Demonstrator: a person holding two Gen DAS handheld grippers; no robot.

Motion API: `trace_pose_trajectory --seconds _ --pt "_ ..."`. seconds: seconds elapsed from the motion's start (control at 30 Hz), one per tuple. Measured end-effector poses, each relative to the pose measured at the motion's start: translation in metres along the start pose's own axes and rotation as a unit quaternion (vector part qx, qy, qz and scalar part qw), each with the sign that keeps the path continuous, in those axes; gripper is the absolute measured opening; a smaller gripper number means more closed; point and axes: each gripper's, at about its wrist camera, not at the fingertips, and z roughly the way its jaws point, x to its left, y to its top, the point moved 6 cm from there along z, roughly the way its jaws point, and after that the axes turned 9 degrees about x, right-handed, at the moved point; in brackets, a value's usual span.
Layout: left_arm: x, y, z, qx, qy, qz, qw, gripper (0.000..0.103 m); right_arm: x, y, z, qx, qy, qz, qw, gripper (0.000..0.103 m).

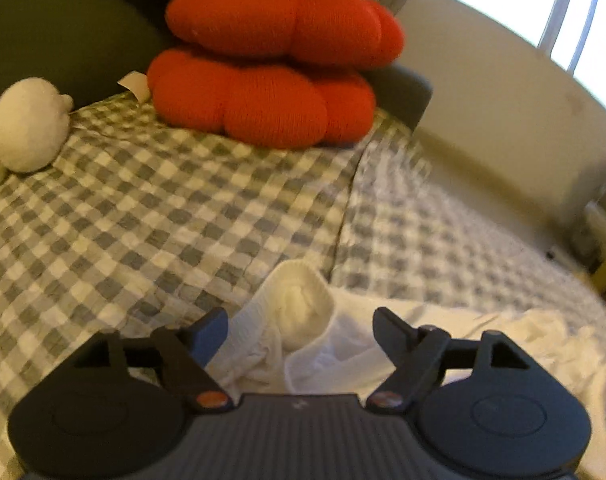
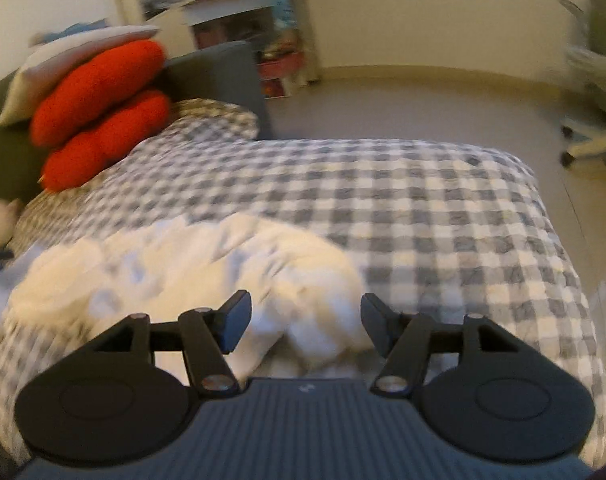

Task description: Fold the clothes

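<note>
The left claw (image 1: 299,330) is held apart over a crumpled white garment (image 1: 303,320); the right claw (image 2: 306,322) is likewise spread above it. The garment is bunched on the checked bed (image 2: 423,208), near its front edge.

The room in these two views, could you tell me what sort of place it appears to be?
Probably a bedroom or living room at home: a checked cover spread over a bed or sofa, two red cushions stacked at its head, a white soft toy, and a crumpled white garment waiting to be folded.

The cover (image 2: 423,216) is grey-and-white check. On it lies a white garment (image 2: 191,264) — behind it, two red cushions (image 1: 271,60).
</note>
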Motion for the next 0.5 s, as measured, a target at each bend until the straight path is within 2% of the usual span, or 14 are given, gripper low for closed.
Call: trace_pose_trajectory --seconds 0.03,0.07,0.1,0.17,0.23,0.27,0.3,0.37,0.5 --pt "0.001 0.000 0.004 0.004 0.006 0.002 1.0000 0.046 -0.004 0.004 0.005 0.001 0.002 0.011 1.000 0.065" --pt "0.003 0.001 0.003 0.001 0.008 -0.003 1.0000 0.012 -0.007 0.007 0.009 0.004 0.005 0.020 1.000 0.065" --pt "0.006 0.002 0.002 -0.001 0.010 -0.008 0.9999 0.003 -0.008 0.009 0.015 0.013 0.009 0.024 1.000 0.065" --pt "0.011 0.003 0.000 -0.007 0.014 -0.017 0.9997 0.003 -0.003 0.009 0.026 0.029 0.004 -0.001 1.000 0.058" --pt "0.016 0.005 -0.002 -0.012 0.018 -0.027 0.9994 0.002 0.006 0.010 0.028 0.027 -0.017 -0.044 0.999 0.020" --pt "0.020 0.008 -0.006 -0.020 0.020 -0.034 0.9990 0.002 0.008 0.013 0.028 0.026 -0.019 -0.053 0.998 0.008" --pt "0.027 0.014 -0.016 -0.037 0.021 -0.045 0.9981 0.002 0.008 0.017 0.024 0.018 -0.018 -0.059 0.998 0.005" --pt "0.037 0.025 -0.032 -0.065 0.024 -0.063 0.9956 0.002 0.007 0.032 0.006 -0.028 -0.038 -0.074 0.996 0.005" --pt "0.042 0.042 -0.032 -0.077 0.032 -0.065 0.9944 0.002 0.006 0.061 -0.044 -0.138 -0.079 -0.089 0.983 0.005"
